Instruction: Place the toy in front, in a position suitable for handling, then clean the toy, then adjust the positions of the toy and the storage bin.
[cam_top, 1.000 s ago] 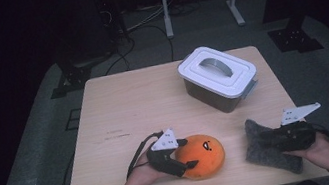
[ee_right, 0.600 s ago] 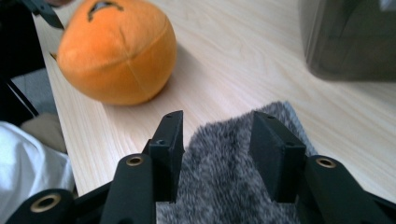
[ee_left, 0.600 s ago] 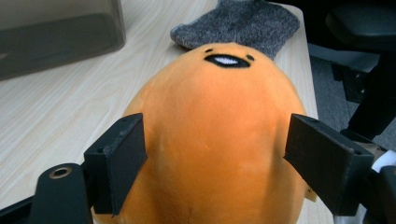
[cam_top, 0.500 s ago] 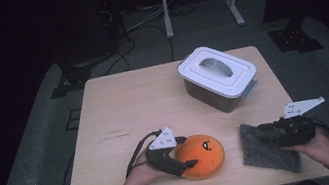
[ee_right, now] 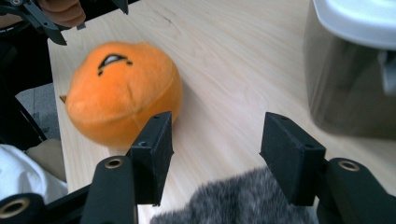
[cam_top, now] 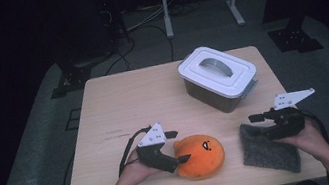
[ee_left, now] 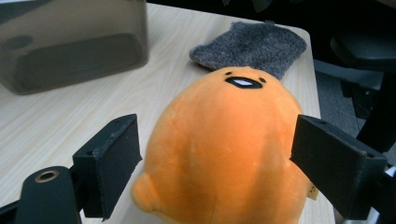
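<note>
A: Since a second ago, right gripper (cam_top: 259, 125) has shifted left over the grey cloth (cam_top: 270, 152); its jaws stand apart, empty.

B: Left gripper (cam_top: 176, 147)?

A: Jaws spread, straddling the orange plush (ee_left: 224, 149) at the near edge, not yet clamped. Next move, likely: close on it.

B: Obstacles?

A: Lidded bin (cam_top: 218, 77) sits far right, lid on.

- plush toy (cam_top: 200, 155) sits on the table (cam_top: 124, 104), near the front edge, about in the middle
- cloth (cam_top: 269, 154) lies to its right, also up front, a bit apart from it
- lidded box (cam_top: 218, 77) is behind them both, toward the back right
- left gripper (cam_top: 175, 147) is right at the plush's left side, jaws either side of it
- right gripper (cam_top: 258, 124) is over the cloth's back edge
</note>
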A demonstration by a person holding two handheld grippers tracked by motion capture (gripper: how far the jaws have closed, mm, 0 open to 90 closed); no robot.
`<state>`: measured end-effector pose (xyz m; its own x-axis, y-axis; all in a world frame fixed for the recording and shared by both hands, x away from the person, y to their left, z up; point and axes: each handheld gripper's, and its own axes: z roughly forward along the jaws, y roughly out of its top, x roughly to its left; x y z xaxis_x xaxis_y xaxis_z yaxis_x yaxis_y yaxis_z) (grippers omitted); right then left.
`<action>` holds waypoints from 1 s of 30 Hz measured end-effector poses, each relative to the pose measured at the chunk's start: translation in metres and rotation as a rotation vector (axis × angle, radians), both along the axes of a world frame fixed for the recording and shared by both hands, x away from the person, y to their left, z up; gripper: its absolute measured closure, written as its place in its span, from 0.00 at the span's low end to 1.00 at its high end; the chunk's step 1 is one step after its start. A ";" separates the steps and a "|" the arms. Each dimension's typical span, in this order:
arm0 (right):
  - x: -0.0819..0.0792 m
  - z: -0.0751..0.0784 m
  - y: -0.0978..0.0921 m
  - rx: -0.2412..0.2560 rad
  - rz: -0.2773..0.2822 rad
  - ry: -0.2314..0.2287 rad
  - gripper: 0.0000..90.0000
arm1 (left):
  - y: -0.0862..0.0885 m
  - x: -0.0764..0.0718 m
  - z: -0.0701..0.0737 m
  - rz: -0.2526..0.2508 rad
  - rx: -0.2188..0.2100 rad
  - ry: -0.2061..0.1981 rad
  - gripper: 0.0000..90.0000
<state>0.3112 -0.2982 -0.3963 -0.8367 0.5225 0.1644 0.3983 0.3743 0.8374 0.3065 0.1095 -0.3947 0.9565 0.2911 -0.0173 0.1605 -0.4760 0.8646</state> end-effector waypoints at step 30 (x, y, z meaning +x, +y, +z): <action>0.046 0.047 0.058 -0.026 0.113 -0.099 0.40 | 0.047 -0.005 -0.003 0.126 -0.032 0.014 0.10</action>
<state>0.3572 -0.2400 -0.3496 -0.9019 0.4269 0.0658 0.2683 0.4343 0.8599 0.3015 0.1566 -0.3979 0.9122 0.4076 -0.0420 0.2295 -0.4233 0.8764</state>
